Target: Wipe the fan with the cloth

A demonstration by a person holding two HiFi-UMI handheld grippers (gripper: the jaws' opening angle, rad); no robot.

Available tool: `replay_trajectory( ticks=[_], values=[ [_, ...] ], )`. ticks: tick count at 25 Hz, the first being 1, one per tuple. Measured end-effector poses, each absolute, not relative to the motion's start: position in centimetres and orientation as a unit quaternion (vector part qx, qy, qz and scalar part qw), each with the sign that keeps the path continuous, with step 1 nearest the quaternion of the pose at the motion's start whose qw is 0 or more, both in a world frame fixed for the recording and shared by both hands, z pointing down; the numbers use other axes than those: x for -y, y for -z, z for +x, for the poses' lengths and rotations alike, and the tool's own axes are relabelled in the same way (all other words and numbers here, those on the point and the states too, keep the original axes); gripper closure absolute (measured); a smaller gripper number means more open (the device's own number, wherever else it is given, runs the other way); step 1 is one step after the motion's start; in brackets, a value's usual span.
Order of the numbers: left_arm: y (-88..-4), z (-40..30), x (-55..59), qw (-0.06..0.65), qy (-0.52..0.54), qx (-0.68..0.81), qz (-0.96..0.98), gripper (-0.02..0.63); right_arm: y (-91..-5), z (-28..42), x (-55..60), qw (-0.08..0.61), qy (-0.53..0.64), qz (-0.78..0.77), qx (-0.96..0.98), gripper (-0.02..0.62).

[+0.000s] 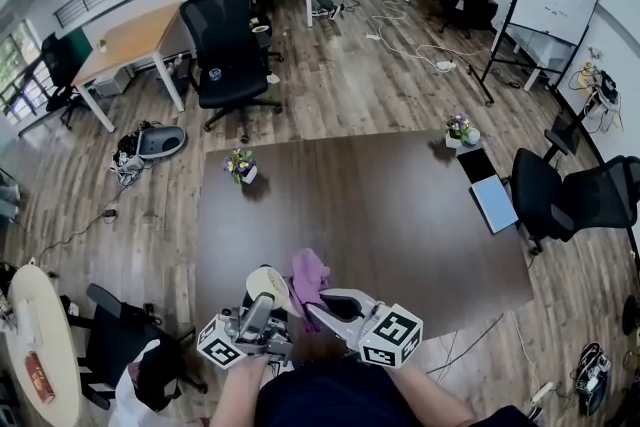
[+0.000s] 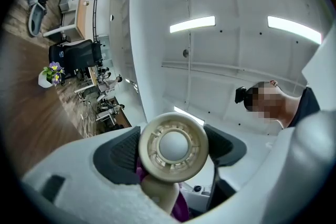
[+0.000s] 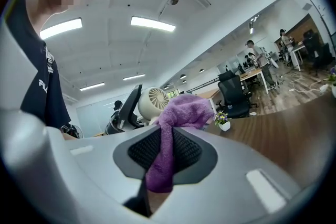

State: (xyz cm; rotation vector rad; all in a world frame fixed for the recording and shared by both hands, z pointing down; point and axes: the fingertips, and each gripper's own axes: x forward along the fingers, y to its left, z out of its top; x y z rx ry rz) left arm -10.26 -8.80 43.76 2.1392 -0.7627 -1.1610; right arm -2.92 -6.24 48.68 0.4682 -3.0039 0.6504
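Observation:
In the head view, a small cream hand fan (image 1: 267, 285) is held up over the near edge of the dark table (image 1: 400, 215); my left gripper (image 1: 255, 320) is shut on it. In the left gripper view the fan's round head (image 2: 173, 147) sits between the dark pads (image 2: 123, 155), facing the camera, its handle running down. My right gripper (image 1: 335, 303) is shut on a purple cloth (image 1: 308, 277), which rests against the fan's right side. In the right gripper view the cloth (image 3: 184, 110) bunches out of the jaws, with the fan's grille (image 3: 155, 102) just behind it.
Two small flower pots stand on the table, one at the left (image 1: 241, 165) and one at the far right corner (image 1: 460, 130). A laptop (image 1: 494, 202) lies at the right edge. Office chairs (image 1: 228, 55) and desks stand beyond. A person's head shows in both gripper views.

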Motion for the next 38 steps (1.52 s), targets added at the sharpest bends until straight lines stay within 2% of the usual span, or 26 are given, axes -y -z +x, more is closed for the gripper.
replay_trajectory(
  ticks=[11,38],
  values=[
    [-44.6,-10.0,8.9,0.307,0.43,0.295,0.796,0.227,-46.4,-3.9,3.7,0.025,-0.161,0.094,0.982,0.526],
    [-44.0,-6.3,6.6,0.317,0.383,0.217,0.84,0.229,-39.9,-3.0,5.7,-0.099,-0.19,0.067,0.974,0.526]
  ],
)
